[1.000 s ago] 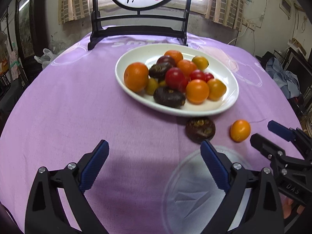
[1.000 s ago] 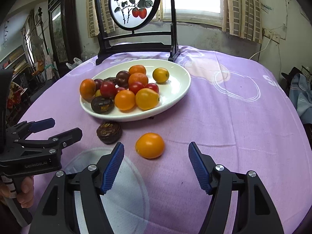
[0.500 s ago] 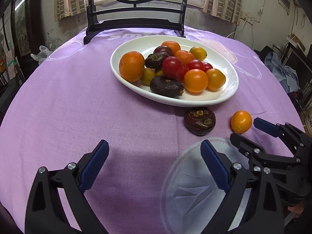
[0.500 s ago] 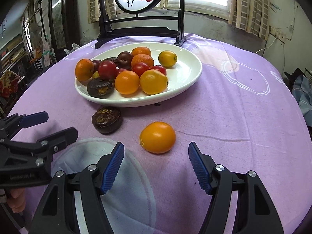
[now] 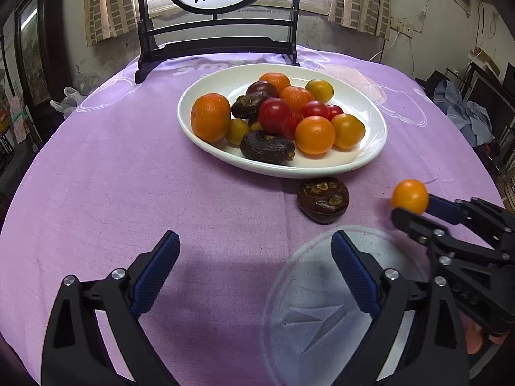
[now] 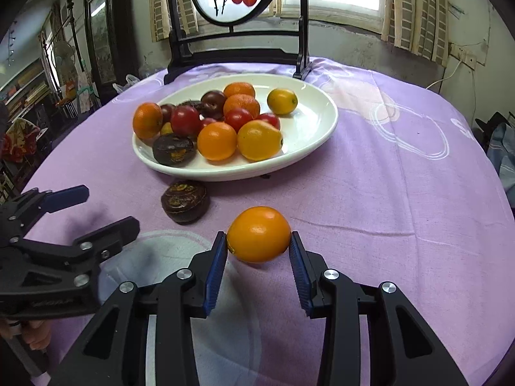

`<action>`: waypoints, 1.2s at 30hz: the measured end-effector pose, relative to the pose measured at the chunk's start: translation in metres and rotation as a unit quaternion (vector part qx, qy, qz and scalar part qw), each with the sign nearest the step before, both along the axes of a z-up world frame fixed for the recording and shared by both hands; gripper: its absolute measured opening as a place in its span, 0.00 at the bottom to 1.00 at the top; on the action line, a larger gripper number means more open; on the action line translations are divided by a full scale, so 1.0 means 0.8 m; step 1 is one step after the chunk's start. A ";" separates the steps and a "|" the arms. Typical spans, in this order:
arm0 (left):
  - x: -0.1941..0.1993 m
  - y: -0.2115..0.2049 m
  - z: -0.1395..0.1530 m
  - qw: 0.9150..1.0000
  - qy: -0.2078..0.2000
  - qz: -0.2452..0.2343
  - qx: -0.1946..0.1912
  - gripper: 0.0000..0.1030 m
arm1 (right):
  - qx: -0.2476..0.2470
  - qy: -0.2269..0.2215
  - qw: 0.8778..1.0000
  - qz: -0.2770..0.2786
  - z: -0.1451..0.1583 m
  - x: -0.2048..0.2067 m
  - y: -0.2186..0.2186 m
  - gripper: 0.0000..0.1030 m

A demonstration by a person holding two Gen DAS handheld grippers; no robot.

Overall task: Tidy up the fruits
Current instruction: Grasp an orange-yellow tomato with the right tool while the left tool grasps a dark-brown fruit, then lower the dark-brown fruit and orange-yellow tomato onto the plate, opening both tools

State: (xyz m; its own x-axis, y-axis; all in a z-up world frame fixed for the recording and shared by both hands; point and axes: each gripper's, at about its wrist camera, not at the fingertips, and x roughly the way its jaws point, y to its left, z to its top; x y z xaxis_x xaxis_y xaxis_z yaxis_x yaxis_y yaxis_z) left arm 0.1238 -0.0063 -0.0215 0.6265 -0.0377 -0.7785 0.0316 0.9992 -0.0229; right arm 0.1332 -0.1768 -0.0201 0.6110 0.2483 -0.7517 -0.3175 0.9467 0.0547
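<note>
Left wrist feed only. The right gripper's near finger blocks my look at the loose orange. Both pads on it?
Observer: Yes. The right wrist view shows the orange pinched between both blue pads of the right gripper, with the jaws closing.
Operator: Is the dark fruit fouling it?
Observer: No. The dark fruit lies left of the pads, with purple cloth showing between them.
Operator: Room on the plate?
Observer: The right half of the plate is bare, straight beyond the orange.

One plate (image 5: 370, 157); two tools; two loose fruits.
</note>
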 end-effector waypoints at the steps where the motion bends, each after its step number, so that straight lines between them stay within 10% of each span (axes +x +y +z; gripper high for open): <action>1: 0.001 0.000 -0.001 1.000 0.002 0.001 0.000 0.90 | 0.002 -0.006 1.000 -0.003 0.005 -0.004 -0.002 0.39; 14: 0.011 -0.027 -0.018 0.999 0.039 -0.009 -0.016 0.90 | 0.022 -0.014 0.999 -0.030 0.024 -0.033 -0.033 0.39; 29: 0.063 -0.068 -0.016 0.999 0.042 -0.016 -0.008 0.39 | 0.032 -0.005 0.999 -0.026 0.020 -0.029 -0.038 0.39; 36: 0.033 -0.060 -0.002 0.999 0.032 -0.032 0.001 0.39 | 0.035 -0.012 0.999 -0.017 0.024 -0.033 -0.035 0.39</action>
State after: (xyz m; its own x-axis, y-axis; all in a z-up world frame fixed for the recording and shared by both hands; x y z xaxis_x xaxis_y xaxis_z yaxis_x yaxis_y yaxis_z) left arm 0.1504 -0.0543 -0.0230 0.5716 -0.0741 -0.8172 0.0945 0.9952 -0.0241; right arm 0.1070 -0.2049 -0.0009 0.6375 0.2788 -0.7182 -0.2869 0.9511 0.1146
